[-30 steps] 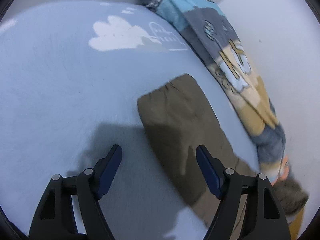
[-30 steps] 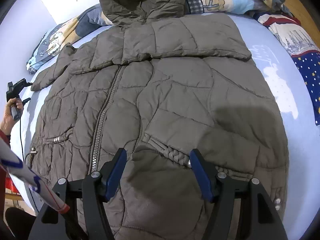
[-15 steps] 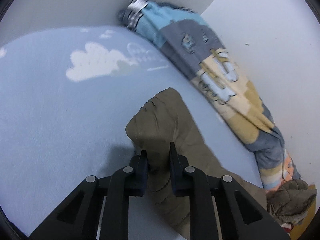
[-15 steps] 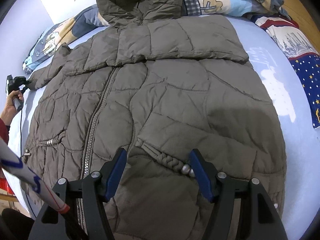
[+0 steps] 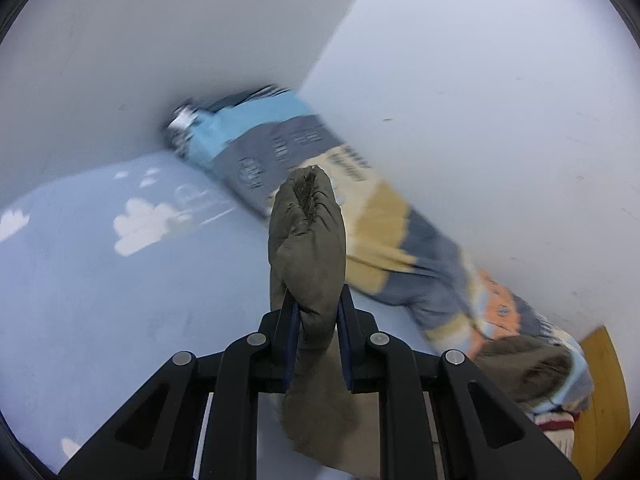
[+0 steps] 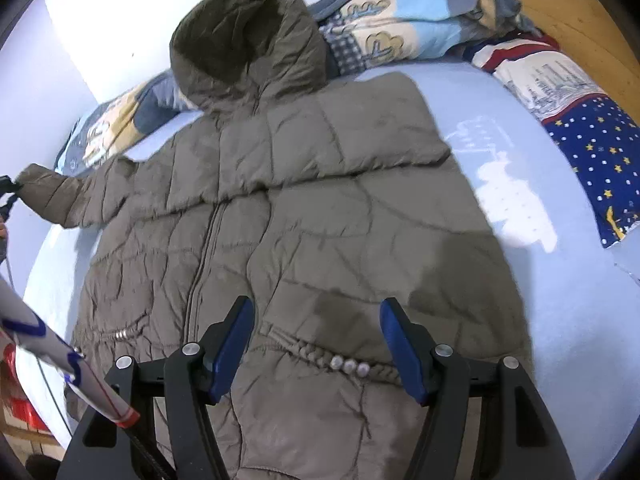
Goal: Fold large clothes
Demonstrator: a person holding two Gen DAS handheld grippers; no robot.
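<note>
A large olive-brown hooded puffer jacket [image 6: 320,216] lies face up on the light blue bed [image 6: 560,280], hood toward the wall. Its right sleeve is folded across the chest. My left gripper [image 5: 317,312] is shut on the cuff of the left sleeve [image 5: 306,236] and holds it raised off the bed; the lifted sleeve also shows in the right wrist view [image 6: 52,196], at the far left. My right gripper [image 6: 316,344] is open and empty, hovering above the jacket's lower front near a pocket with pearl snaps [image 6: 352,366].
A rolled patterned blanket [image 5: 380,232] lies along the white wall [image 5: 480,80]. A star-print quilt [image 6: 592,148] lies at the right edge of the bed before a wooden headboard [image 6: 560,16]. The sheet carries white cloud prints [image 5: 140,224].
My left gripper closed on the sleeve cuff and lifted it off the bed. The right gripper stayed open and shifted slightly over the jacket's lower front.
</note>
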